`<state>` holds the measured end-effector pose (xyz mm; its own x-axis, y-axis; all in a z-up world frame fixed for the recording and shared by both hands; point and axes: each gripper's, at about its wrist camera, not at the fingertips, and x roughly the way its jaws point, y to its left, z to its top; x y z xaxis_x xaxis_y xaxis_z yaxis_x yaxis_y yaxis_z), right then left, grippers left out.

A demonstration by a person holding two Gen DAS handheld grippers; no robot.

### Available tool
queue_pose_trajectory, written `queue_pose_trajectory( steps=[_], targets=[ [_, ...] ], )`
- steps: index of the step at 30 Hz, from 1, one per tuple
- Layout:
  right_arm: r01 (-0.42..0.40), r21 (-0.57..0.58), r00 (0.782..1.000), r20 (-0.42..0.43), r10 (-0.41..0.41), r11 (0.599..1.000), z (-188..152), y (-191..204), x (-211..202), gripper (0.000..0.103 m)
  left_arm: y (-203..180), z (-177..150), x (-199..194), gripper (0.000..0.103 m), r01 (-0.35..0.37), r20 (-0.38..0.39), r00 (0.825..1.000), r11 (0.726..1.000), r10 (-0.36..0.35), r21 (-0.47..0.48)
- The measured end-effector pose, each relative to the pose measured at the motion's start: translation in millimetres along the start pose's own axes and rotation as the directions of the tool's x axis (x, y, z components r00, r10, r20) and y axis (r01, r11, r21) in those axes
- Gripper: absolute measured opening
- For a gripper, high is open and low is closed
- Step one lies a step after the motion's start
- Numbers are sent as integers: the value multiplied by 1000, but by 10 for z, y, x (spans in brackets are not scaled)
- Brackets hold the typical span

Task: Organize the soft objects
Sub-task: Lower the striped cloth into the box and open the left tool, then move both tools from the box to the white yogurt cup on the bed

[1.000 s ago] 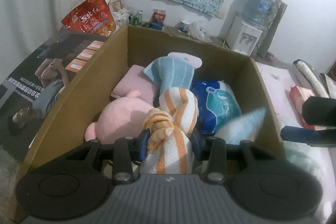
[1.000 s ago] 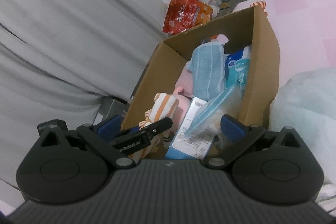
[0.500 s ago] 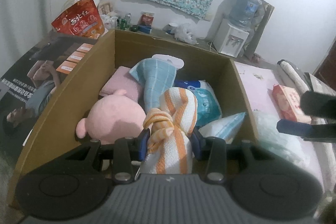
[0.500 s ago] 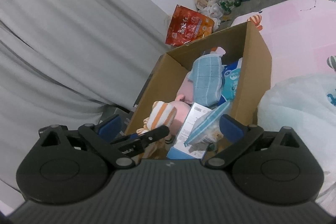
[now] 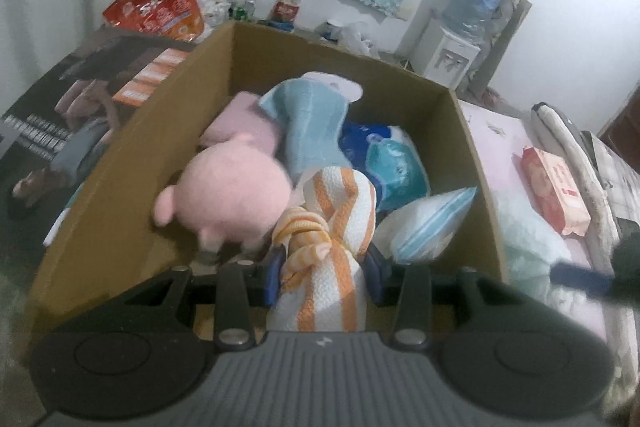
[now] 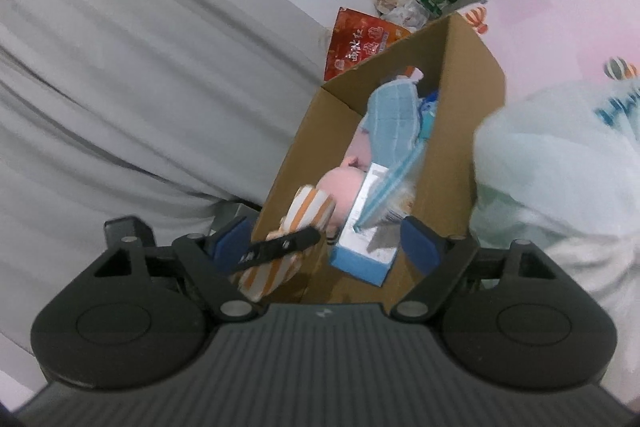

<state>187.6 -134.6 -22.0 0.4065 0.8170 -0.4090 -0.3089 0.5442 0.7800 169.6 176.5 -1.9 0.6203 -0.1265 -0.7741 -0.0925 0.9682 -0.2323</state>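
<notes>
Your left gripper (image 5: 326, 277) clamps one orange-striped towel (image 5: 332, 227) over the cardboard box (image 5: 120, 195). Your right gripper (image 6: 326, 243) hangs spread, holding nothing. Inside: one pink plush (image 5: 232, 199), one blue towel (image 5: 316, 123).

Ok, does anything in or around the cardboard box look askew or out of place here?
Mostly the clear blue-striped plastic packet: it sits propped at a slant in the brown cardboard box, one corner jutting up toward the rim. The left gripper is shut on the orange-and-white striped knotted towel. Nothing looks spilled or torn.
</notes>
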Motion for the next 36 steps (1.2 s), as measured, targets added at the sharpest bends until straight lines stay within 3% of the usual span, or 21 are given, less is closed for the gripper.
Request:
queue_pose_trajectory(
  steps=[5,7,13,22,29,33,36],
  targets=[
    [11,24,1000,29,-12,1000,-4,-135,-181,83,-262,132,340,52,-18,-14,1000,998,18,63],
    [15,34,999,41,-17,999,5,-188,-247,83,-301,122,444,55,-55,-49,997,997,57,51],
    [19,76,998,62,-23,997,3,-375,-362,84,-222,53,370,57,-29,-66,997,1000,29,-9],
    [-7,99,996,91,-2,995,-141,-414,-552,84,-168,19,-95,66,-31,12,999,998,32,-52],
    [-13,77,985,175,-1,997,-415,-403,-1078,89,-459,-243,-685,87,-6,124,992,1000,5,4],
    [41,76,975,215,-56,996,-717,-468,-1365,95,-739,-505,-1025,95,68,182,980,996,-77,55],
    [56,118,972,220,-81,991,-1049,-614,-1515,95,-956,-746,-1237,98,147,240,956,983,-169,107]
  ],
)
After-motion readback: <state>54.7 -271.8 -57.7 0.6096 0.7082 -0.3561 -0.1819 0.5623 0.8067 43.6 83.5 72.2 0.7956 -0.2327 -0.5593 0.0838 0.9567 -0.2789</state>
